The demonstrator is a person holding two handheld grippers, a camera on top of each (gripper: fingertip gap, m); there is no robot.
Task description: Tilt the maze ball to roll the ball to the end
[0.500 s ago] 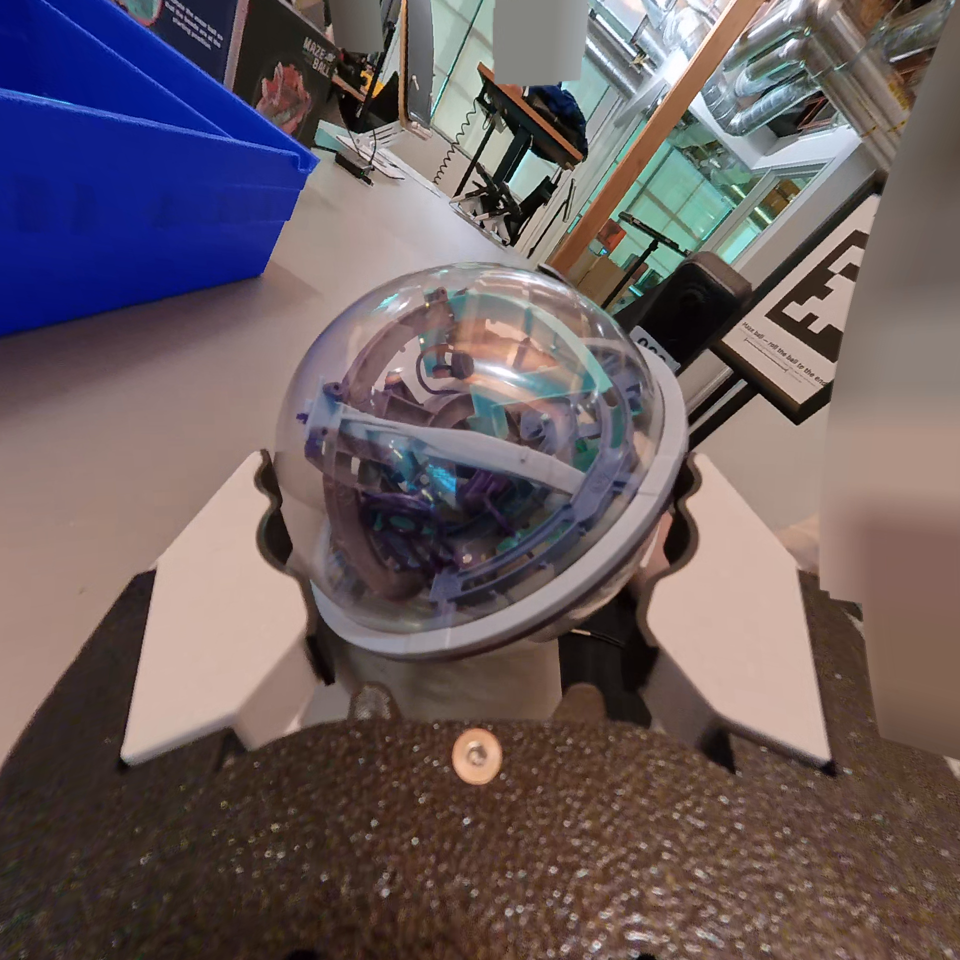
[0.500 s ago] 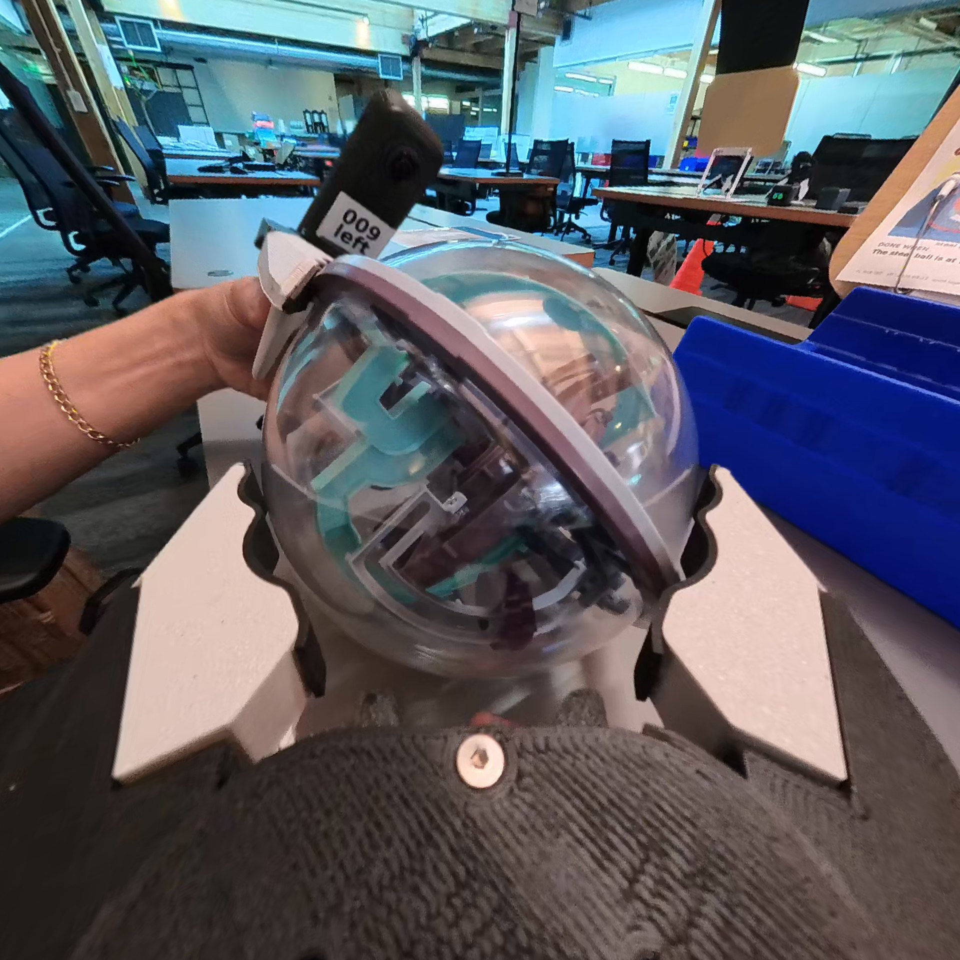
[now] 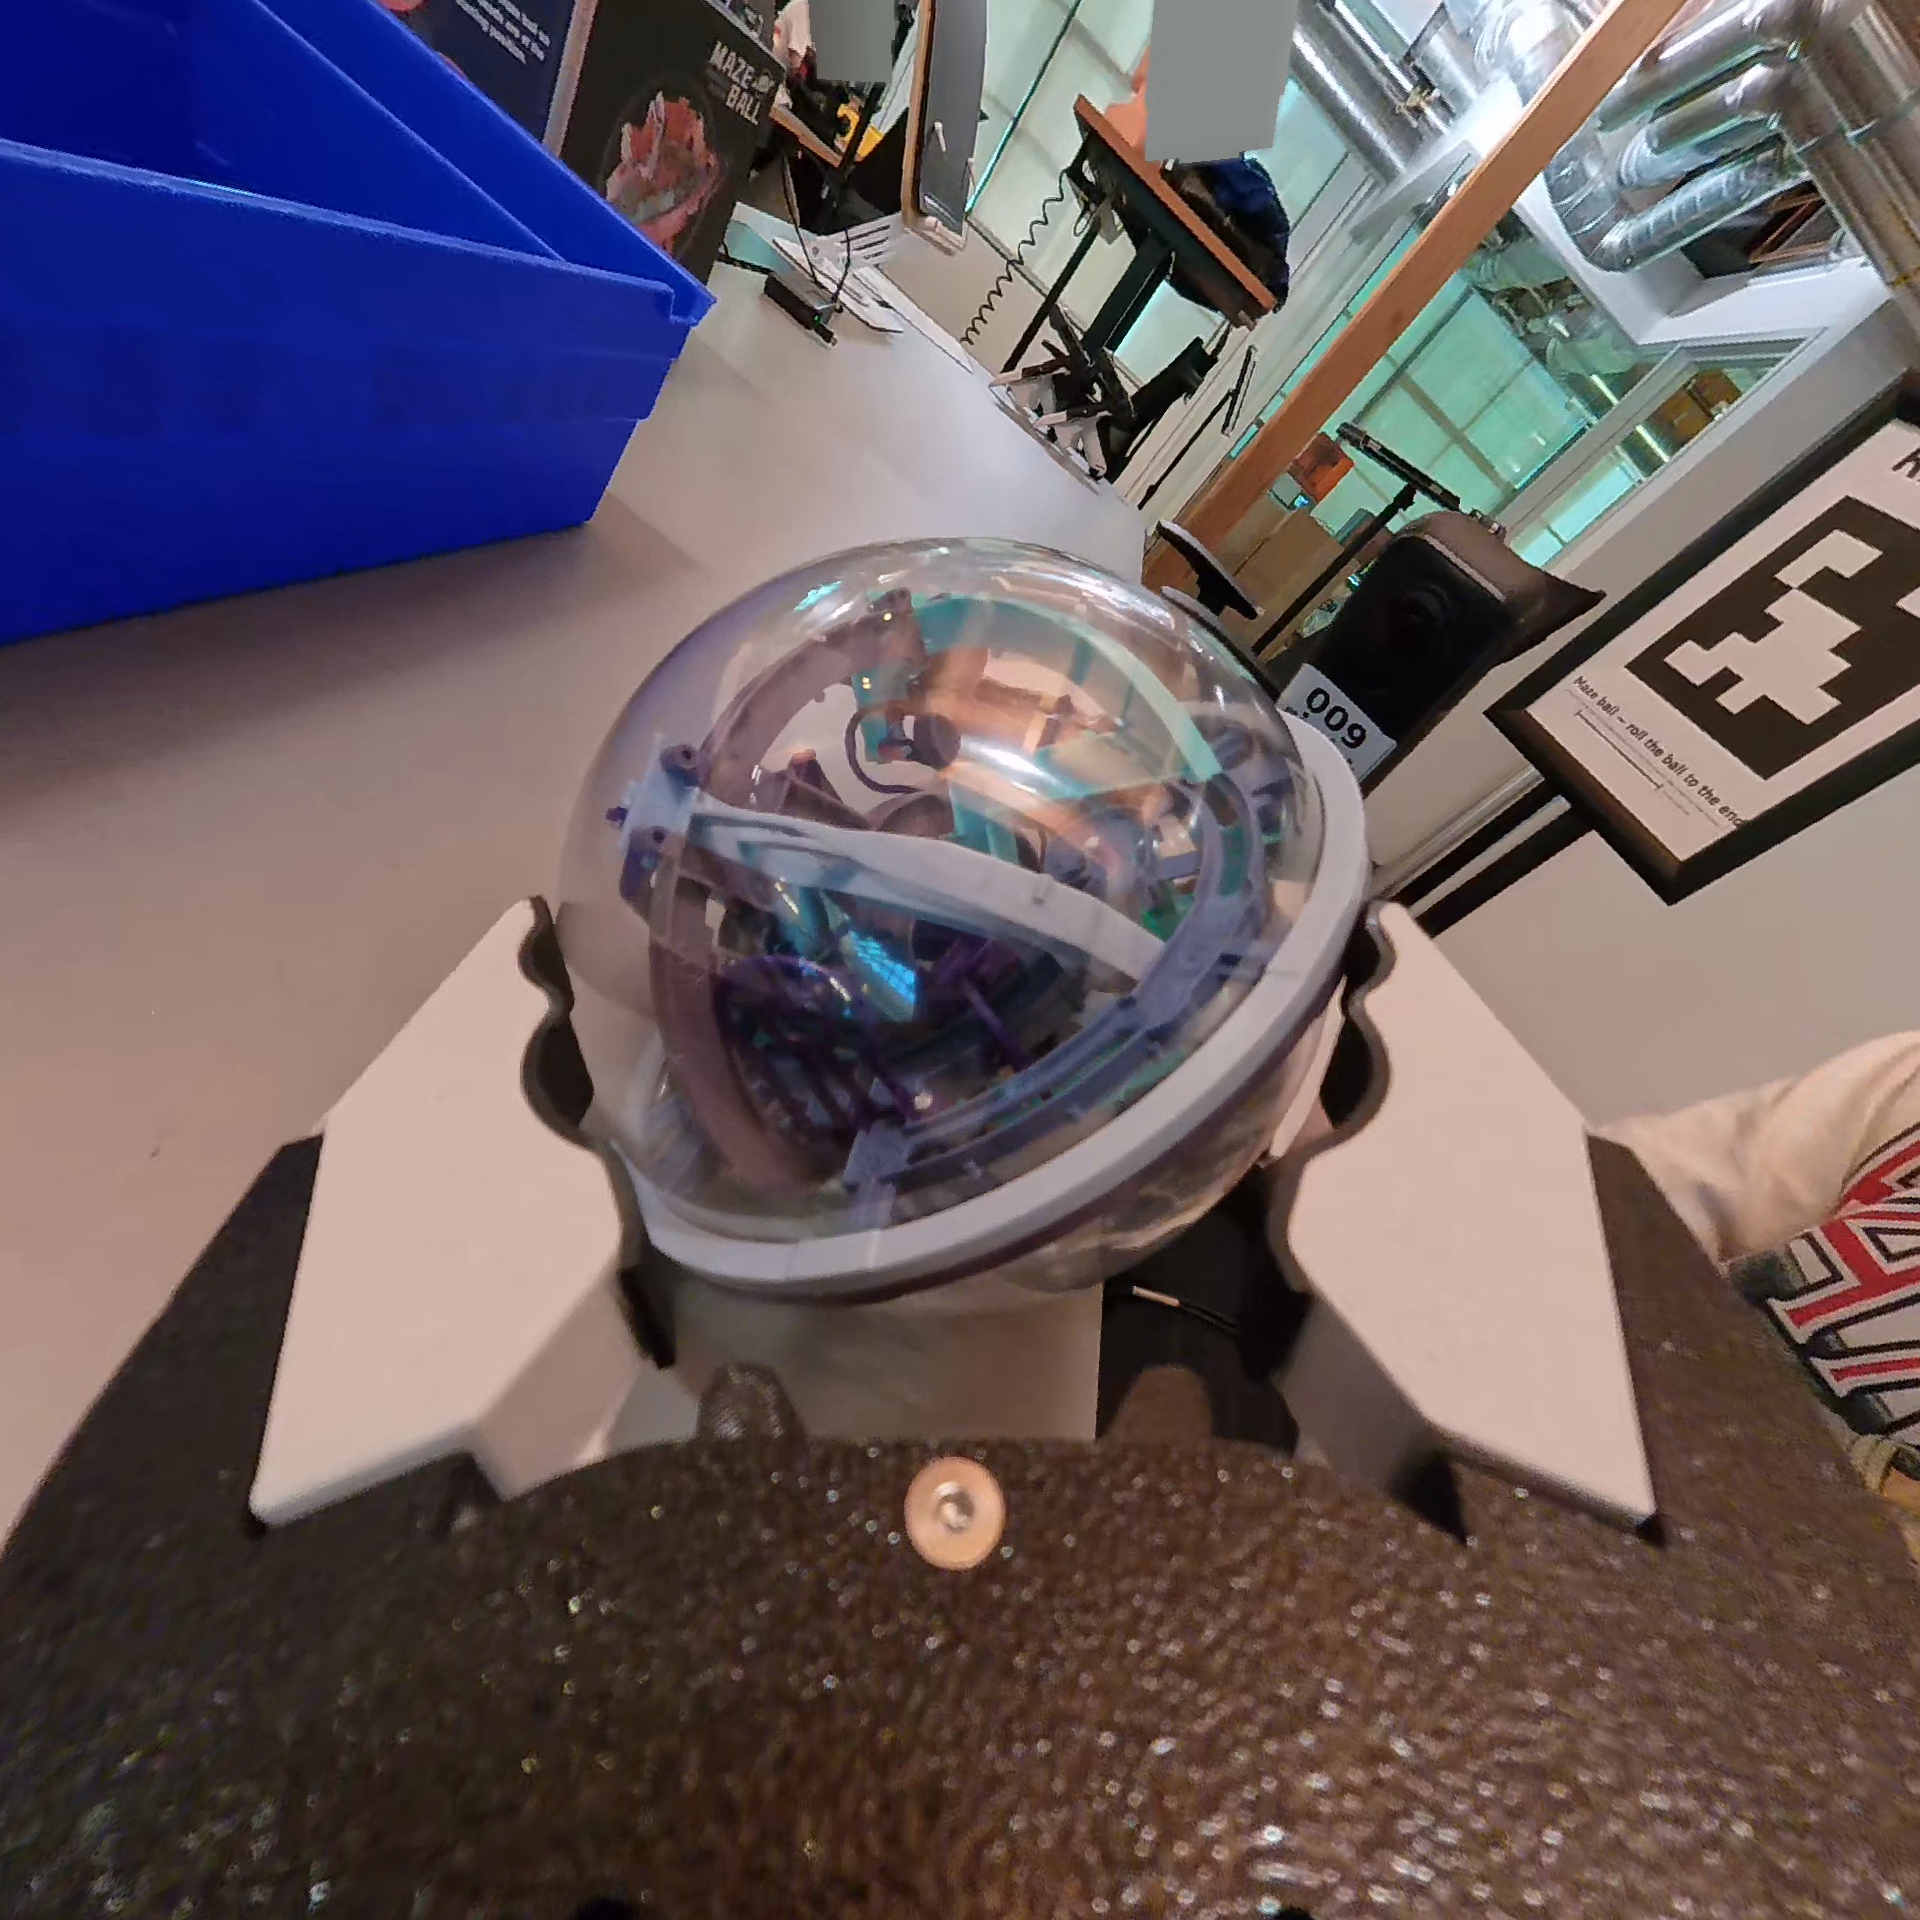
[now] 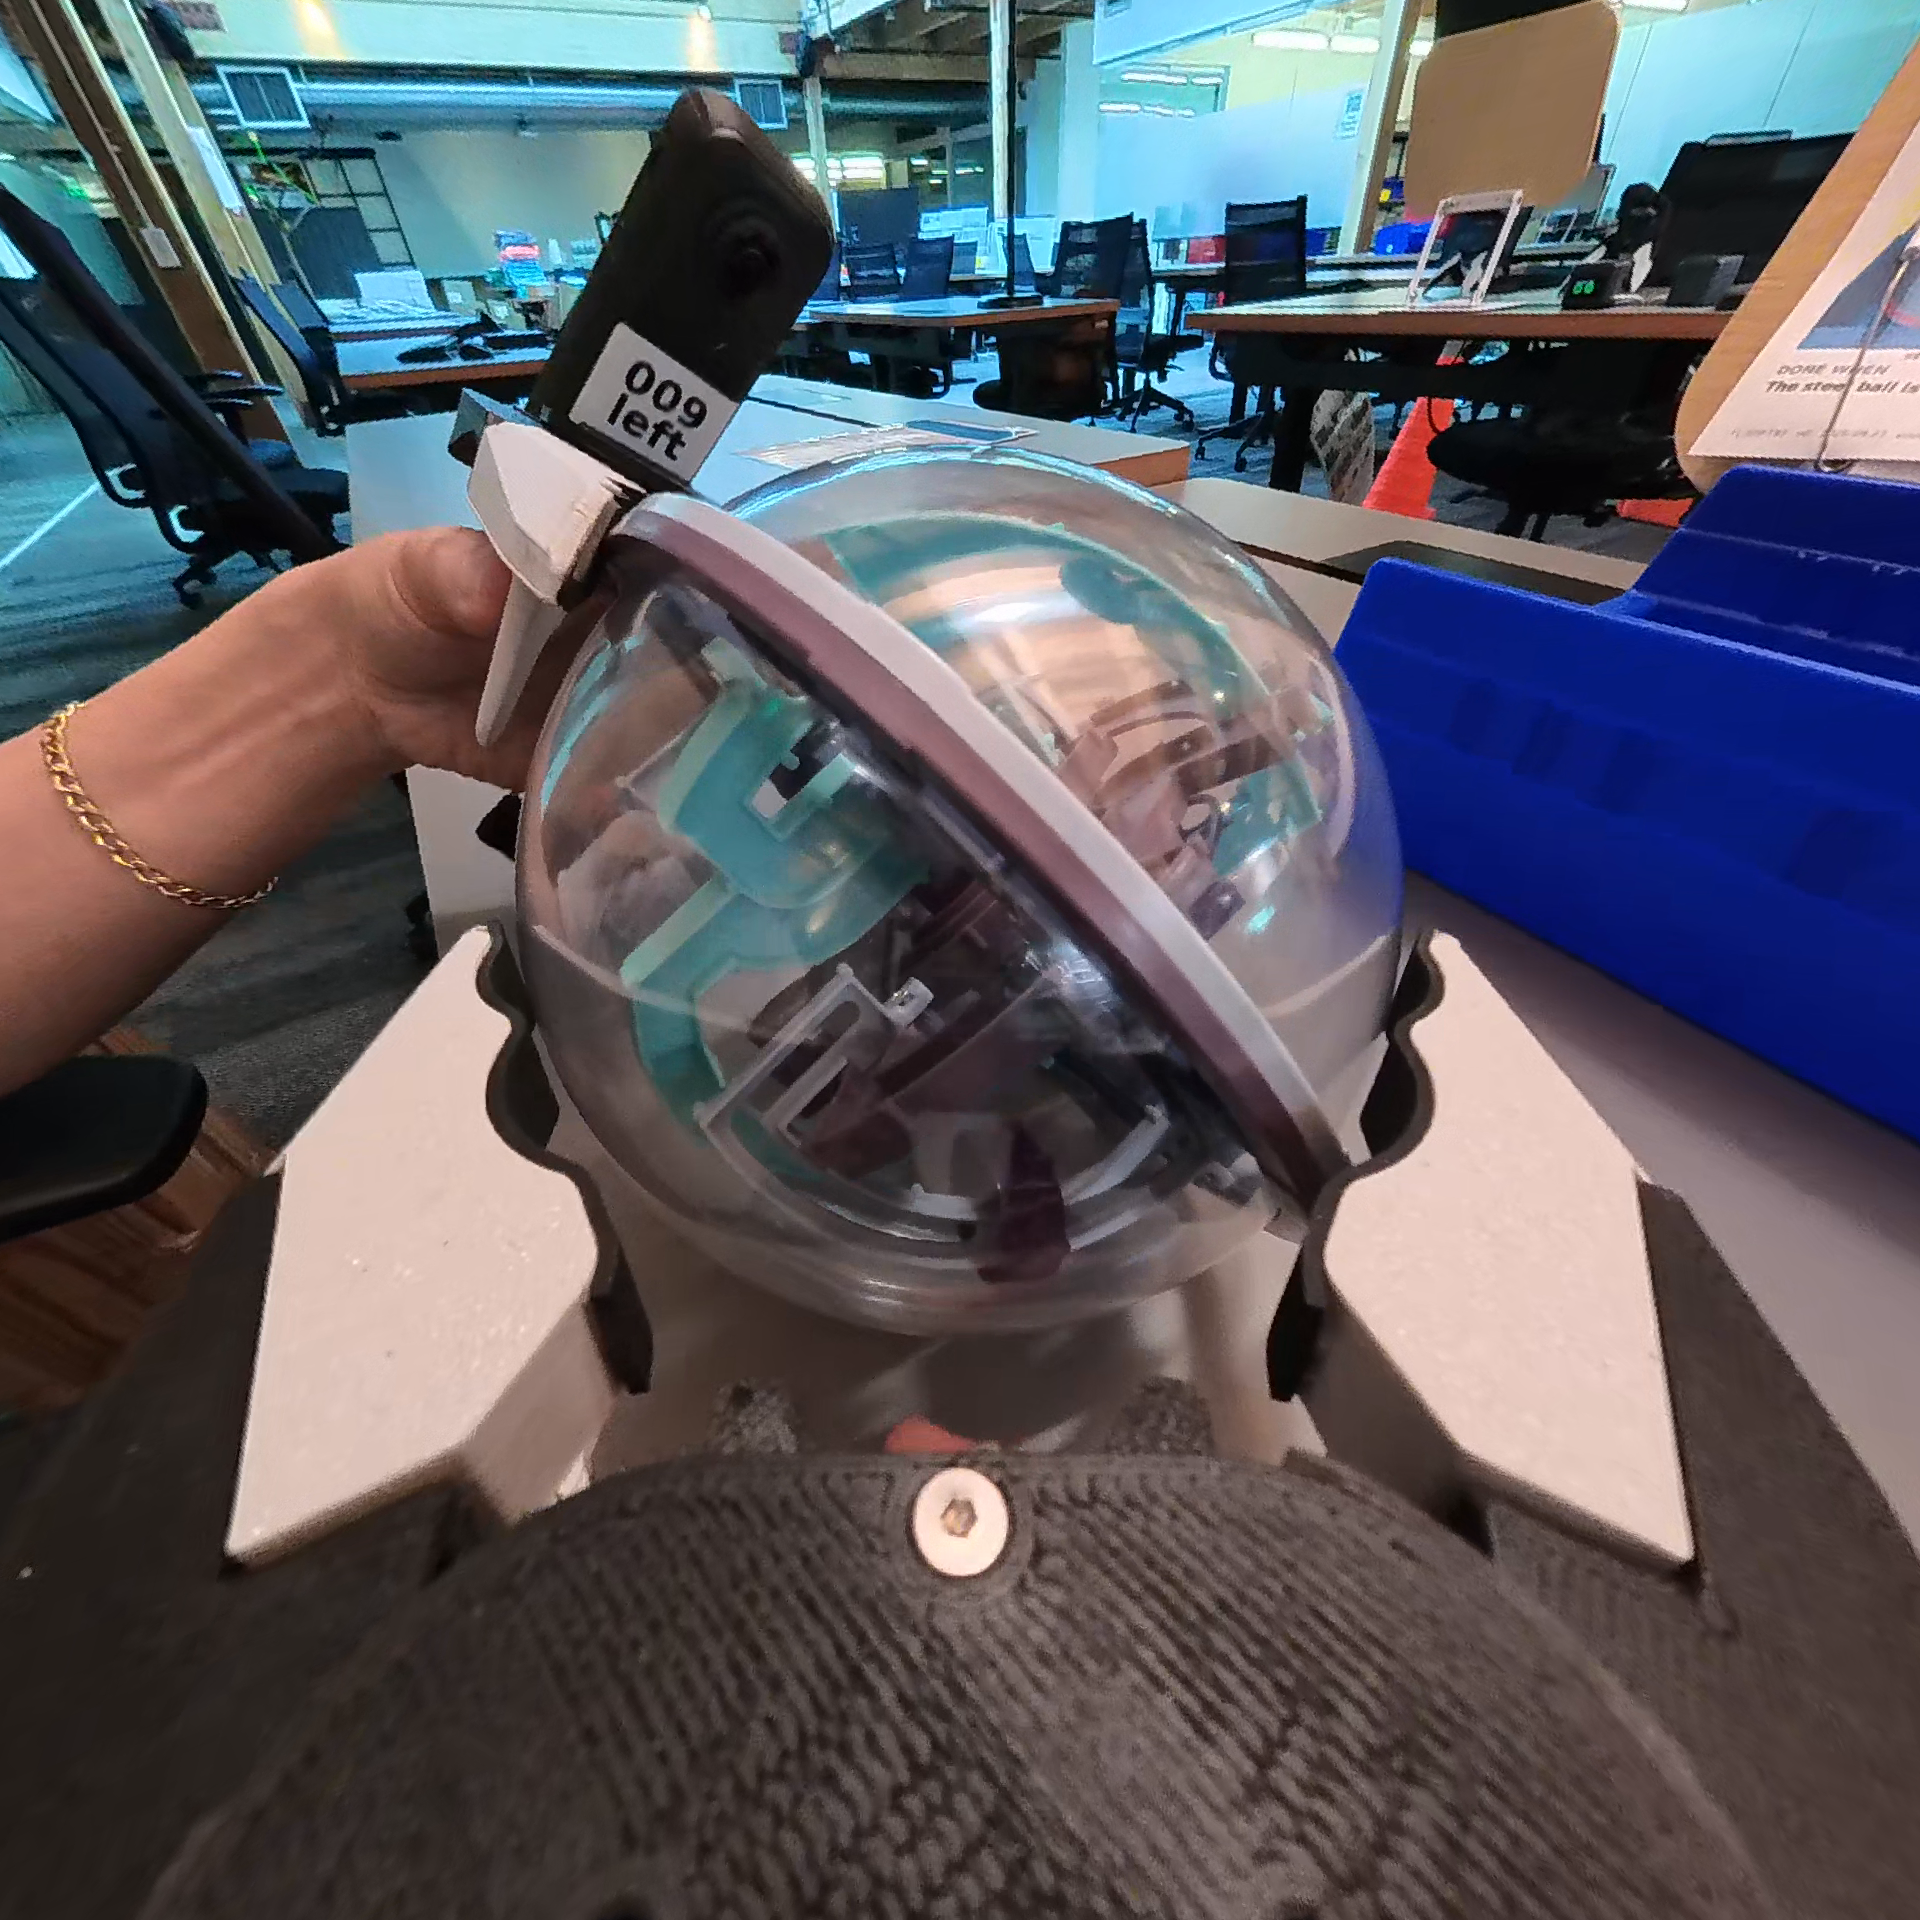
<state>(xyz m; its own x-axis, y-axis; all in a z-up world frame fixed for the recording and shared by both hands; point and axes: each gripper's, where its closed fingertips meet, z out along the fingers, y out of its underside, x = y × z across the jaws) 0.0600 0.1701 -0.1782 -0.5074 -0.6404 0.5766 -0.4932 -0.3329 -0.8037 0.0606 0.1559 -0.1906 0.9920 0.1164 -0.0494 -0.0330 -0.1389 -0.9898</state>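
Maze ball [image 4: 935, 914] — clamped between both grippers

An open office stretches far behind the grey bench [image 4: 1714, 1174]. Rows of brown-topped desks [image 4: 1434, 317] stand with black office chairs [image 4: 1262, 260] across a grey carpet floor [image 4: 94, 644]. Wooden posts [image 4: 156, 187] rise at the far left, and strip lights [image 4: 1309, 36] glow along the ceiling. In the left wrist view, a slanting wooden beam [image 3: 1455, 260] crosses glass partitions [image 3: 1475, 343], with silver ducts [image 3: 1704, 156] overhead.
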